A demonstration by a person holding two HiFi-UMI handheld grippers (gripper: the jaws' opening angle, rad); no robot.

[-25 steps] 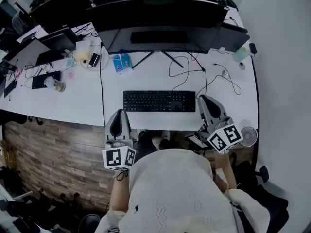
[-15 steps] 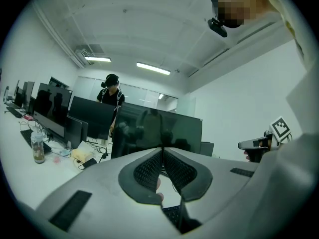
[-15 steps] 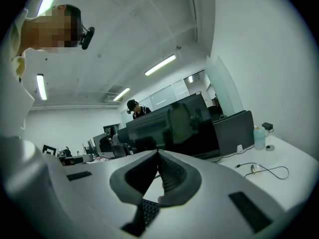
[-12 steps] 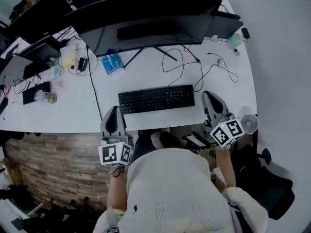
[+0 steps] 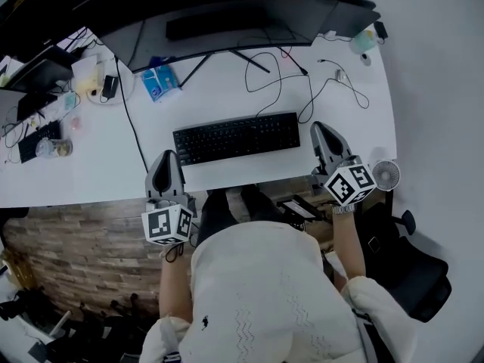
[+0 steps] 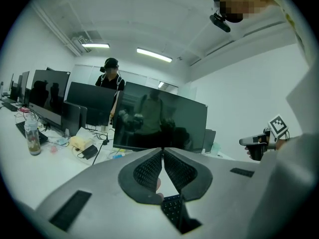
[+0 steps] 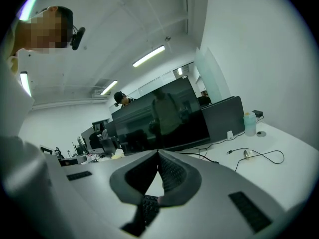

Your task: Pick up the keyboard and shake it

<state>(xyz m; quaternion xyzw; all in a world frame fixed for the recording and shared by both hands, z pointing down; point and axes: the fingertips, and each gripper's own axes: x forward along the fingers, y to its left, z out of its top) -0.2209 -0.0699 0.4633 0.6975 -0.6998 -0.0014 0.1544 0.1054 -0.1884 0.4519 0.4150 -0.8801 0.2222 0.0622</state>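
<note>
There was the keyboard [image 5: 236, 137], flat on the white tabletop [image 5: 219, 89] in the middle of the head view, below the dark monitor [image 5: 227, 21]. Our left tongs [image 5: 166, 157] sat just beside its lower left corner, tips pinched together on nothing. Our right tongs [image 5: 321, 128] stood off its right end, likewise closed and empty. Whether the left tips touched it, we could not tell.

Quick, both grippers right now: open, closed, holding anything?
Left gripper: closed, holding nothing.
Right gripper: closed, holding nothing.
</note>
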